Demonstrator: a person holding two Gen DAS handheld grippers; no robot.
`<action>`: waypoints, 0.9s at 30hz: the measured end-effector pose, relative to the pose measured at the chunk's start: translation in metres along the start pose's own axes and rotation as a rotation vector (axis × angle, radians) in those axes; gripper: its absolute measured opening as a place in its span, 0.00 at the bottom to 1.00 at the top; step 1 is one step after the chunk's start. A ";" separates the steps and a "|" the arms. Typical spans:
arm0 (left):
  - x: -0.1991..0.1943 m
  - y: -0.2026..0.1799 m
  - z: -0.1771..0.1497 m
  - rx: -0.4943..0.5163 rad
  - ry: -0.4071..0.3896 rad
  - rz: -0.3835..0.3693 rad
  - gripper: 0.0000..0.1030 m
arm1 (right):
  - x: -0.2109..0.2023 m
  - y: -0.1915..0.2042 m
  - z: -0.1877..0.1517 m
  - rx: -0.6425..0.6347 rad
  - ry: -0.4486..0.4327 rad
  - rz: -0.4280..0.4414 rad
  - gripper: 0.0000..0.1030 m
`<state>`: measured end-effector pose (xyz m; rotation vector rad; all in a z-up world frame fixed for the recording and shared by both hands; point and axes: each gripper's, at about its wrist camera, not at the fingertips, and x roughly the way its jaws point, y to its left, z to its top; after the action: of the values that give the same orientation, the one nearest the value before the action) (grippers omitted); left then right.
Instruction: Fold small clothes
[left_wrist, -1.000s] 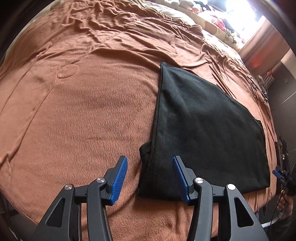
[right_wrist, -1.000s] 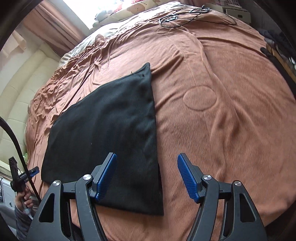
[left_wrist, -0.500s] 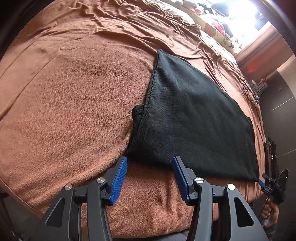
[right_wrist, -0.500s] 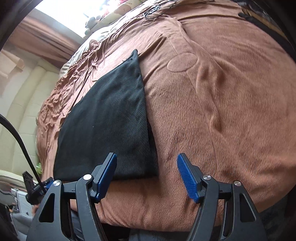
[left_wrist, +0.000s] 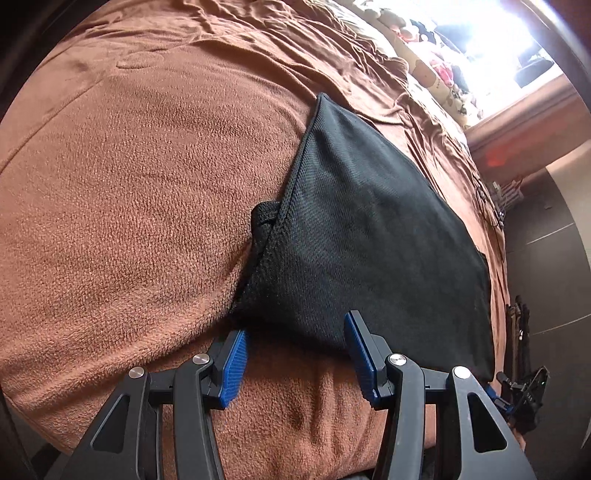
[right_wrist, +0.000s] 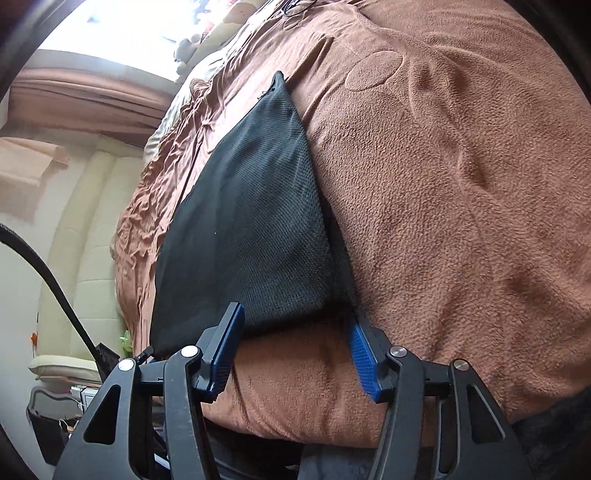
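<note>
A black mesh garment (left_wrist: 362, 236) is laid flat on a bed covered with a brown fleece blanket (left_wrist: 129, 206), near the bed's front edge. It appears already folded at least once; a small bunched flap is seen protruding at its left side in the left wrist view.

Change vs. one second ago: both grippers have been brought down and in toward the garment's near edge, so the hem now sits at the fingertips in both views, whereas earlier it lay further ahead.

Left gripper (left_wrist: 293, 354): jaws apart, width unchanged. The near-left corner of the garment is bracketed between the tips; the pads are not pressed on fabric.

Right gripper (right_wrist: 293, 345): jaws apart, but they have just been closing. The near-right corner is lined up between the tips; no fabric is clamped yet. Whether the right-hand pad (right_wrist: 360, 354) touches the hem cannot be told.

Implication for task: approach phase is judged approx. complete; pinch of both near corners is the probable next step, prior to carrying the edge over for another fold.

Risks (est.):
- Blanket pile may be pinched along w/ the mesh.
- Only the top layer may be caught, so the fold would separate.
- Uneven closing of the two grippers would skew the fold.
</note>
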<state>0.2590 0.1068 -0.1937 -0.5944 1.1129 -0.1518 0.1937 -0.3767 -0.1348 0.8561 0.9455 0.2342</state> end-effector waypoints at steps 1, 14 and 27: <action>0.001 0.002 0.001 -0.016 -0.007 -0.006 0.51 | 0.003 0.000 0.001 0.001 -0.005 0.000 0.45; -0.003 0.015 0.002 -0.042 -0.076 0.045 0.15 | 0.015 -0.010 0.001 0.061 -0.054 -0.014 0.11; -0.045 -0.001 -0.013 0.036 -0.128 0.027 0.05 | -0.019 0.019 -0.015 -0.063 -0.114 -0.042 0.02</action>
<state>0.2278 0.1197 -0.1615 -0.5496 0.9916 -0.1085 0.1746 -0.3660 -0.1138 0.7827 0.8450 0.1763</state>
